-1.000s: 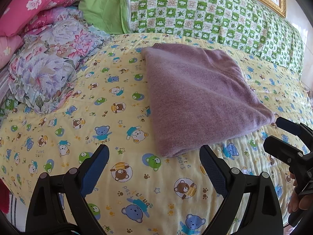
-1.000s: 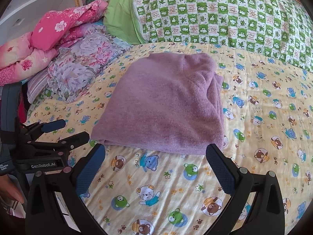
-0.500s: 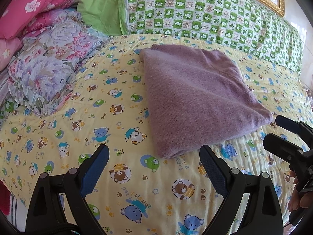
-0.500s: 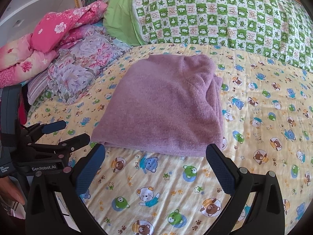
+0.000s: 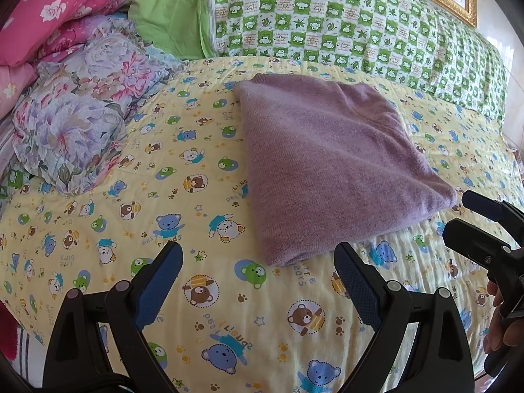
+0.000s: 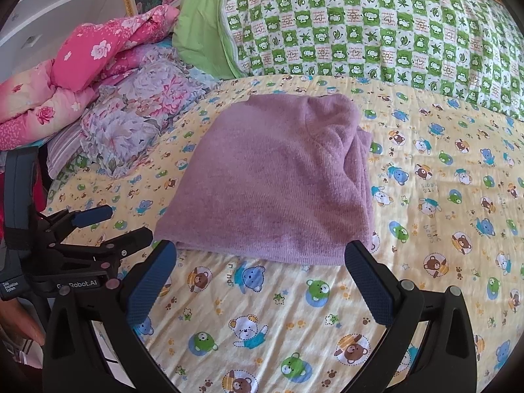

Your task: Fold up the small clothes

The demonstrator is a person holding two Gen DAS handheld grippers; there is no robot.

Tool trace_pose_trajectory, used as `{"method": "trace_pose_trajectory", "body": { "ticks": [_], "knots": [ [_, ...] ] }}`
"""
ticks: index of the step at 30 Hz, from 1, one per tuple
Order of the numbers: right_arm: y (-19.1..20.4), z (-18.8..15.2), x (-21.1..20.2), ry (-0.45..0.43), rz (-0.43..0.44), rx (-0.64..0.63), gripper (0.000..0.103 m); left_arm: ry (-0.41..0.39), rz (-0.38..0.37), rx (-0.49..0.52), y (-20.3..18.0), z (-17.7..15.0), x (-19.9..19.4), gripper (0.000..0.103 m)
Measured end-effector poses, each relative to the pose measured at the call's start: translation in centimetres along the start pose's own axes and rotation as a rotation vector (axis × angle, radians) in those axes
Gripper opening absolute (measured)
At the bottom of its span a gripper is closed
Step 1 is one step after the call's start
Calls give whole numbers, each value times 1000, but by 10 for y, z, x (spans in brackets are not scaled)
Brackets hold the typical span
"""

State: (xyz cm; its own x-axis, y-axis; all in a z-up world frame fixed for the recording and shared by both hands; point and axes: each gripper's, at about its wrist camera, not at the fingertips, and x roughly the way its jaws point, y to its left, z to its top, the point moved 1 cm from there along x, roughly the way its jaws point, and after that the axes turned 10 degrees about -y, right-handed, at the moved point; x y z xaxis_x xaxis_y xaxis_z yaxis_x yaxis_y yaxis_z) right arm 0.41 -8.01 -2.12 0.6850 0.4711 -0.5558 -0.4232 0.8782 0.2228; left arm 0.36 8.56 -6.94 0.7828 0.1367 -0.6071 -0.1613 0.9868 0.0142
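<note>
Item one: I am seeing a folded purple garment (image 5: 330, 163) lying flat mid-bed on the yellow bear-print sheet (image 5: 203, 298), with a floral bundle (image 5: 82, 121) and pink quilt (image 6: 95, 52) crowding its left and a green checked pillow (image 6: 360, 23) lying behind. I am holding the left gripper (image 5: 258, 281) and right gripper (image 6: 260, 278) with jaws spread wide, gripping nothing, both hovering just short of the garment's near edge. Bare sheet is lying open on the right; the garment's layers are possibly bunching at its right fold, though distortion is blurring that.

Left wrist view: low over the yellow bear-print sheet (image 5: 203, 311), facing the headboard from the near left. Right wrist view: same height, facing likewise from further right. Shared by both: folded purple garment (image 5: 330, 163) (image 6: 278, 183), green checkered pillow (image 5: 327, 23) (image 6: 360, 23), floral bedding (image 5: 82, 114) (image 6: 137, 111).
</note>
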Motion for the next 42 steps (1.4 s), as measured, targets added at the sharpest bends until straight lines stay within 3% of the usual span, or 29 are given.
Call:
{"method": "trace_pose_trajectory", "body": {
  "ticks": [42],
  "knots": [
    [-2, 14, 1, -41, -32, 47, 102, -3, -4, 30, -7, 16, 2, 94]
  ]
}}
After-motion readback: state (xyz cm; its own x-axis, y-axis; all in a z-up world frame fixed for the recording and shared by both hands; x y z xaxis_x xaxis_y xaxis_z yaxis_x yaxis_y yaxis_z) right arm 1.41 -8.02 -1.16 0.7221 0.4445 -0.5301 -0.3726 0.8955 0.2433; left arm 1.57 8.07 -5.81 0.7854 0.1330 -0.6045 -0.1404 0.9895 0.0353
